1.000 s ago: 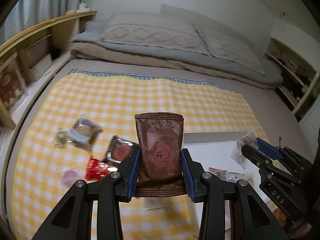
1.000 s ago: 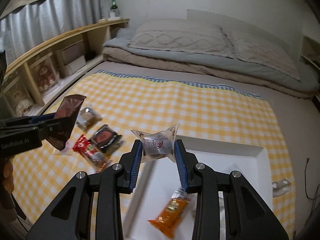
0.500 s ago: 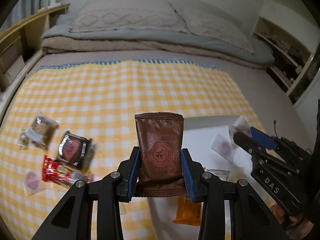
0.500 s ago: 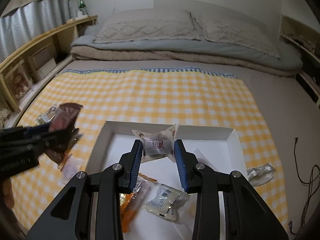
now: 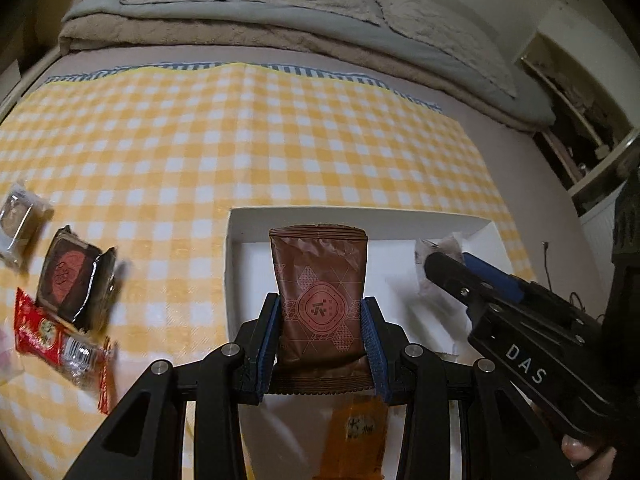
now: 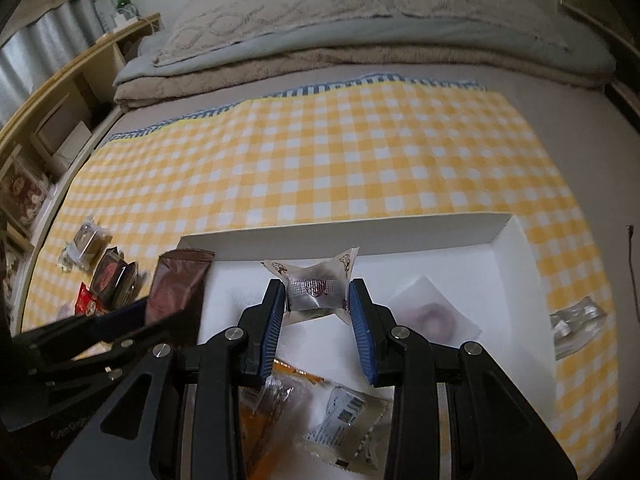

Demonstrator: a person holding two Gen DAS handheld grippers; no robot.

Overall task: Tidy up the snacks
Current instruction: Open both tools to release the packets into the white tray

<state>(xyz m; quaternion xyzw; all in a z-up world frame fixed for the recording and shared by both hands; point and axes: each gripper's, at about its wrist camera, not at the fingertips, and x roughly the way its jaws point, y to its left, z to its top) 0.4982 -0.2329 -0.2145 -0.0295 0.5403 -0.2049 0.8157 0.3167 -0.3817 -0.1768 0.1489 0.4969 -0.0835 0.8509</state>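
Observation:
My left gripper [image 5: 320, 320] is shut on a brown snack packet [image 5: 320, 280], held upright over the left part of the white tray [image 5: 360, 218]. My right gripper [image 6: 318, 304] is shut on a small clear-wrapped snack [image 6: 316, 286] over the tray [image 6: 360, 232]. In the tray lie an orange packet [image 6: 276, 404], a white sachet [image 6: 348, 412] and a clear-wrapped round snack [image 6: 434, 314]. The right gripper shows in the left wrist view [image 5: 444, 264]; the left gripper and brown packet [image 6: 176, 288] show in the right wrist view.
On the yellow checked cloth [image 5: 240, 128], left of the tray, lie a dark boxed snack [image 5: 70, 276], a red packet [image 5: 56, 340] and a clear-wrapped cake [image 5: 18, 220]. A clear packet [image 6: 576, 326] lies right of the tray. Pillows and bedding [image 5: 248, 4] lie beyond.
Both grippers have moved right and forward with their snacks, from beside the tray to over it. The loose snacks have slid to the left of each view.

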